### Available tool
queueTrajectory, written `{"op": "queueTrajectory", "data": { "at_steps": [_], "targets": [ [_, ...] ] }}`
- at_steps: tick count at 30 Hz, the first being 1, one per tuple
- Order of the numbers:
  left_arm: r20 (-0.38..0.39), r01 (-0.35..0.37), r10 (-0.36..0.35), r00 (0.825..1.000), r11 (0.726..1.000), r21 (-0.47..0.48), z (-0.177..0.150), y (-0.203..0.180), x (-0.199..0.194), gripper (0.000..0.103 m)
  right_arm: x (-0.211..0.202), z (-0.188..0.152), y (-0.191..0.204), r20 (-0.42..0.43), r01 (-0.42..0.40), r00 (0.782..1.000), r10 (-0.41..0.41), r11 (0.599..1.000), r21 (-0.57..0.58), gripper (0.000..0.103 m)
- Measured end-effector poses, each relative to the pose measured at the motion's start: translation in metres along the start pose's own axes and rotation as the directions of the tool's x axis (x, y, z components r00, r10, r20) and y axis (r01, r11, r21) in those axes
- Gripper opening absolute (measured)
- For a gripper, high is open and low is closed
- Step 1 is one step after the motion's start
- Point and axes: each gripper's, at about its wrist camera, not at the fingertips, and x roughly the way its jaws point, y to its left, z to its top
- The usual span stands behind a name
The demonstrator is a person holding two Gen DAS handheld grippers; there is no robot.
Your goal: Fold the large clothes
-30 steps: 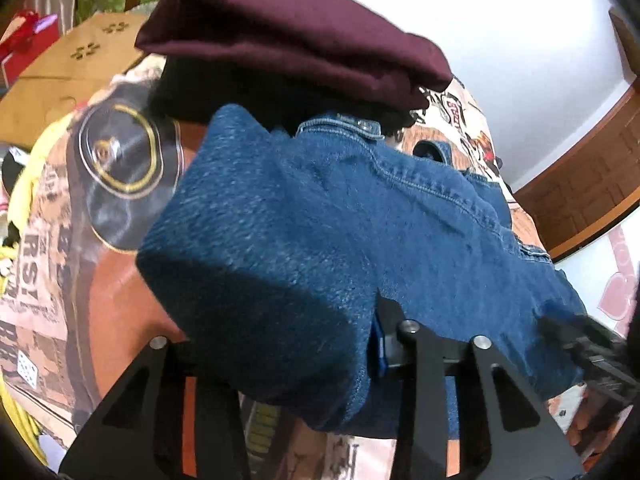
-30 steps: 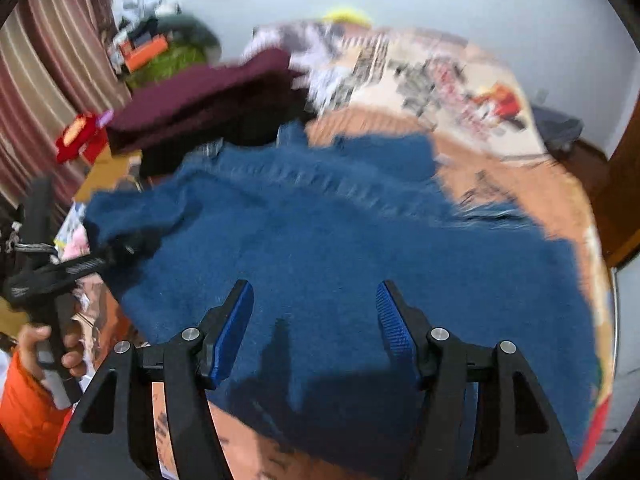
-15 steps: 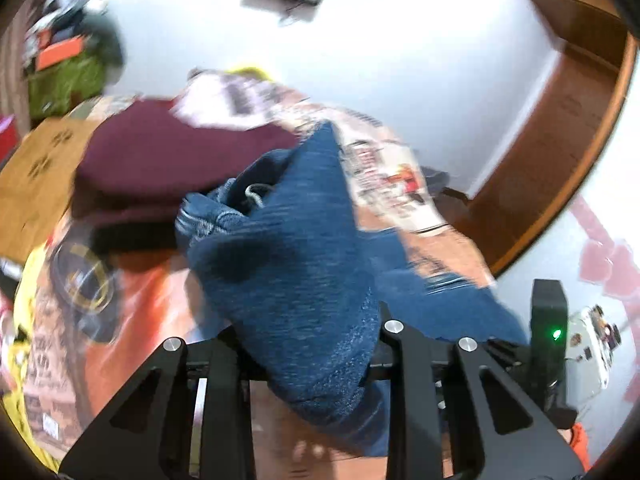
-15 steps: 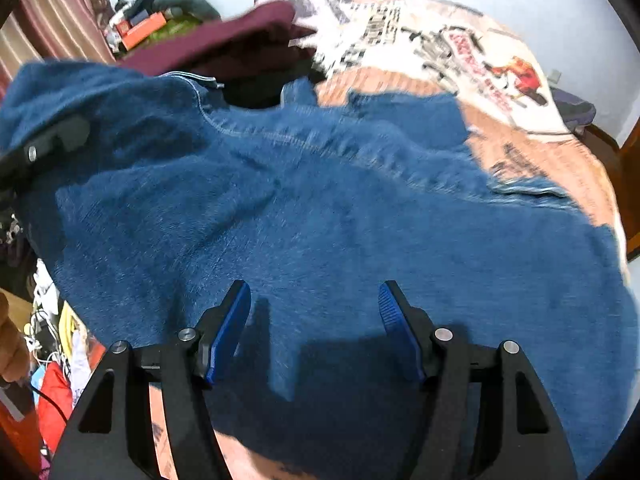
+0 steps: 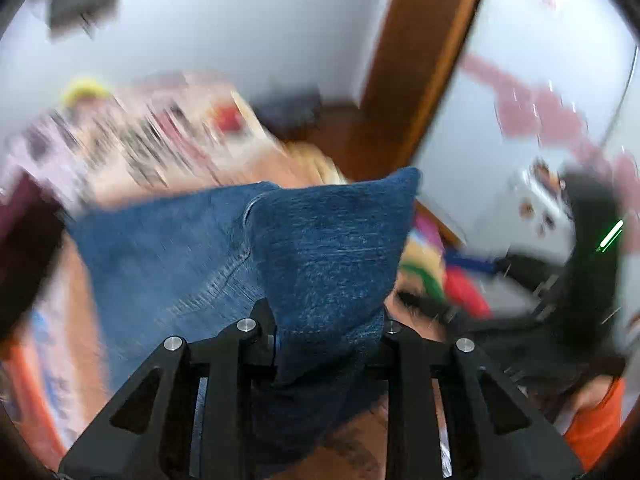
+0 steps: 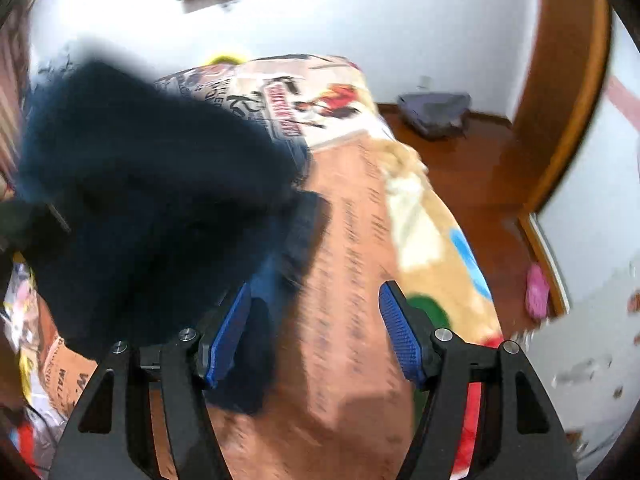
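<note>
Step in hand: you appear to be mid-fold, carrying one gathered end of the jeans (image 5: 328,256) over the rest of the garment; both views are motion-blurred.
Left gripper (image 5: 329,332): clamped on a thick bunch of denim, which rises toward 12 o'clock in its view and trails off toward 9 o'clock.
Right gripper (image 6: 314,330): its blue pads (image 6: 230,334) stand apart with nothing between them; only bedspread (image 6: 352,240) shows in the gap.
Jeans, right view: a dark, blurred mass (image 6: 152,208) filling 9 to 11 o'clock, lifted above the bed.
Next move, as judged: lower your held end onto the lying denim, edges matched, then open the jaws.
Right-hand role: bring the free tool to 9 o'clock to pin or smooth the crease.
</note>
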Motion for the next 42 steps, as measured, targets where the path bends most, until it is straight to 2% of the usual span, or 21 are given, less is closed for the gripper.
{"op": "queueTrajectory", "data": {
  "at_steps": [1,2,3,5,7,8,9,11,13,16,18,21,25,29,32,33,36,38,42],
  "targets": [
    [-0.026,0.001,0.000,1.000,1.000,0.015,-0.008,-0.007,0.009,0.030,-0.003,-0.005,-0.008,-0.010,0.007,1.000,-0.007,1.000,0.015,0.063],
    [-0.017,-0.012,0.012,1.000,0.999,0.044,-0.014,-0.013,0.011,0.032,-0.004,-0.008,-0.013,-0.014,0.015,1.000,-0.015,1.000,0.020,0.063],
    [0.005,-0.045,0.045,0.999,0.995,0.089,-0.019,-0.021,0.008,0.035,-0.006,-0.011,-0.017,-0.016,0.023,1.000,-0.022,1.000,0.022,0.063],
    [0.014,-0.127,0.127,0.992,0.970,0.210,-0.024,-0.037,0.003,0.040,-0.010,-0.013,-0.019,-0.020,0.024,1.000,-0.023,1.000,0.019,0.063],
    [0.005,-0.123,0.126,0.992,0.956,0.266,-0.028,-0.044,-0.008,0.051,-0.014,-0.012,-0.020,-0.001,0.007,1.000,-0.007,1.000,0.017,0.063],
    [0.009,-0.116,0.118,0.993,0.954,0.275,-0.028,-0.044,-0.013,0.060,-0.016,-0.011,-0.020,0.018,-0.004,1.000,0.003,1.000,0.017,0.063],
    [0.020,-0.118,0.117,0.993,0.952,0.282,-0.029,-0.043,-0.020,0.068,-0.019,-0.008,-0.019,0.038,-0.018,0.999,0.017,1.000,0.015,0.063],
    [0.067,-0.159,0.146,0.987,0.945,0.285,-0.029,-0.042,-0.037,0.075,-0.028,-0.004,-0.015,0.071,-0.041,0.997,0.040,0.999,0.013,0.063],
    [0.099,-0.184,0.163,0.982,0.948,0.261,-0.030,-0.029,-0.054,0.078,-0.036,0.003,-0.008,0.103,-0.059,0.993,0.059,0.998,0.002,0.063],
    [0.117,-0.203,0.183,0.976,0.961,0.188,-0.026,-0.003,-0.076,0.079,-0.045,0.010,0.001,0.153,-0.031,0.988,0.033,0.999,-0.018,0.063],
    [0.139,-0.248,0.227,0.964,0.957,0.153,-0.024,0.017,-0.085,0.091,-0.051,0.016,0.009,0.187,-0.024,0.982,0.027,1.000,-0.017,0.063],
    [0.143,-0.309,0.292,0.946,0.943,0.121,-0.027,0.042,-0.090,0.091,-0.057,0.022,0.022,0.208,-0.107,0.972,0.111,0.994,-0.029,0.063],
    [0.043,-0.332,0.329,0.943,0.939,0.094,-0.040,0.075,-0.069,0.091,-0.056,0.027,0.052,0.196,-0.152,0.965,0.173,0.981,-0.116,0.066],
    [-0.046,-0.306,0.313,0.949,0.945,0.118,-0.061,0.086,-0.038,0.092,-0.034,0.027,0.067,0.109,-0.123,0.984,0.143,0.977,-0.172,0.067],
    [-0.033,-0.314,0.320,0.947,0.942,0.119,-0.074,0.085,-0.029,0.092,-0.016,0.025,0.062,0.047,-0.103,0.992,0.114,0.977,-0.184,0.067],
    [-0.023,-0.315,0.320,0.947,0.942,0.113,-0.075,0.085,-0.030,0.092,-0.010,0.024,0.057,0.026,-0.088,0.995,0.094,0.980,-0.180,0.067],
    [-0.016,-0.299,0.301,0.953,0.951,0.077,-0.077,0.088,-0.032,0.092,0.002,0.018,0.032,-0.028,-0.126,0.992,0.124,0.986,-0.111,0.067],
    [-0.015,-0.273,0.274,0.962,0.961,0.052,-0.080,0.090,-0.034,0.092,0.008,0.009,0.014,-0.050,-0.116,0.992,0.113,0.991,-0.065,0.075],
    [-0.014,-0.258,0.259,0.966,0.965,0.042,-0.085,0.089,-0.031,0.092,0.019,-0.015,-0.004,-0.080,-0.146,0.986,0.147,0.989,0.023,0.077]
  ]
}}
